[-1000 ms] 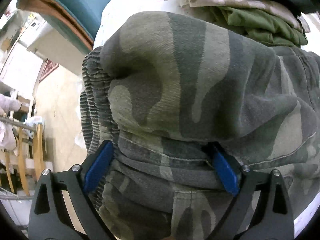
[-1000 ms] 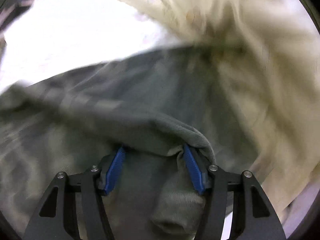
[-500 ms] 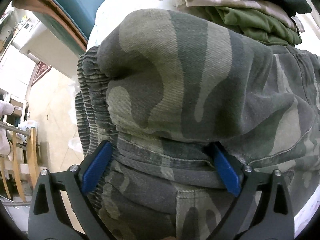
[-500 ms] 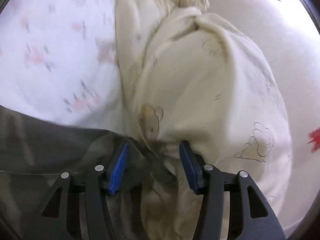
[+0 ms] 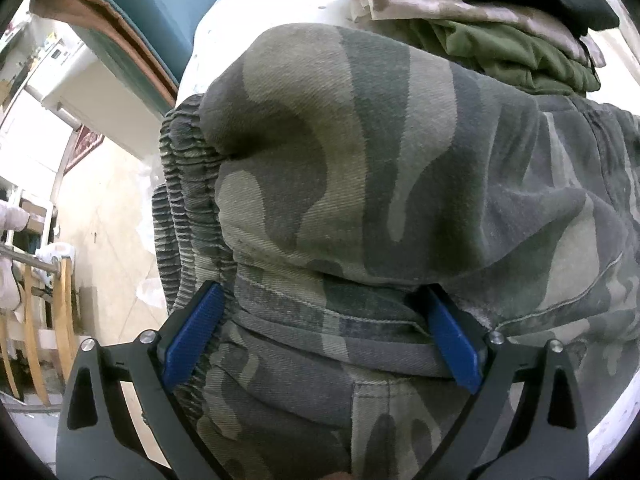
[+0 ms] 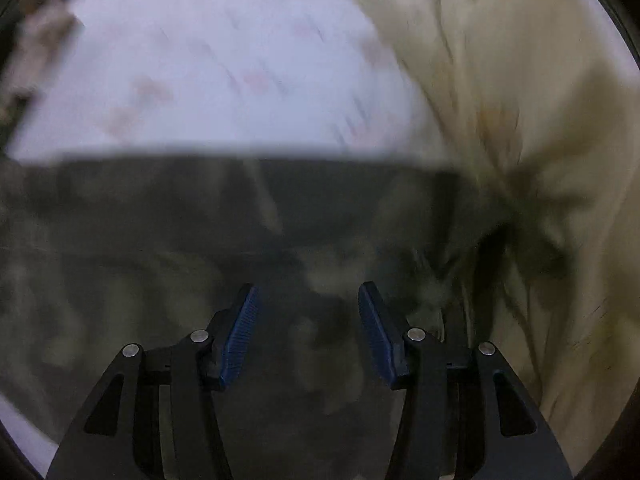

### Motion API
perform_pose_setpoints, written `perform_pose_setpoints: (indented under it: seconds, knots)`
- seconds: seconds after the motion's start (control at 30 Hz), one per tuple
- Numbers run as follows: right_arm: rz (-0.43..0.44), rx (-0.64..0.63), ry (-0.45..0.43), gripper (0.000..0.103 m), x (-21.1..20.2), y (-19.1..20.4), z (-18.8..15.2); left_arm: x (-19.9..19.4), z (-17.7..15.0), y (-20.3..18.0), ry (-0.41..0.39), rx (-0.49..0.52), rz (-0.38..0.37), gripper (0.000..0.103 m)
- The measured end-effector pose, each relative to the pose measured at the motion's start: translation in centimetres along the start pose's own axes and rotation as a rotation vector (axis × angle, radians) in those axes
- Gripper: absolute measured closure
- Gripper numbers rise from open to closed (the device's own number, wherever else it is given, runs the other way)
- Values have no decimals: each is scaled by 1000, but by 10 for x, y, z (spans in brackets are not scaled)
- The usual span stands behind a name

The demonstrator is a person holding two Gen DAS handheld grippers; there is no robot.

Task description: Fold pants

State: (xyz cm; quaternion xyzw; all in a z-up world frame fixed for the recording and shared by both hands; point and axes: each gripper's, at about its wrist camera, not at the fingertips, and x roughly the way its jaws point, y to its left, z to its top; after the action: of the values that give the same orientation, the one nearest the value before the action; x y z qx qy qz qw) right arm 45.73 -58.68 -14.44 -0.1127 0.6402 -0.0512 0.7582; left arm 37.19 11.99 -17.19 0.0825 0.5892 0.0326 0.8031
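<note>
One pair of camouflage pants [image 5: 360, 184]: left gripper [image 5: 324, 332] pinches its fold; right gripper [image 6: 308, 320] spread above it.

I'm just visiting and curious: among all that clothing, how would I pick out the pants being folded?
Start at the white-covered surface with a stack of folded clothes at its far end. Just in front of that stack lies a bulging bundle, the camouflage pants, between the left gripper's blue-padded jaws. Only they have grey-green blotches and a ribbed elastic waistband.
</note>
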Motion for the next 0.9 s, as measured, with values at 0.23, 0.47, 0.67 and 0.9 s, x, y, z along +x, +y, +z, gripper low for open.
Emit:
perform_pose_setpoints:
  seconds: [0.23,0.47,0.67,0.9]
  knots:
    - [-739,-273,113,50,40,-13,11,0,0,-2,-9,-9,17,5]
    - [-575,-317,-67,50,-35,63,4,-37,3,10,-22,-58,10,5]
    - [-222,-181,-164,48,-87,144,-20,-61,-5,42,-42,-166,19,5]
    - [61,-51,-71,46,-58,203,-70,-13,-37,101,156,-305,-13,3]
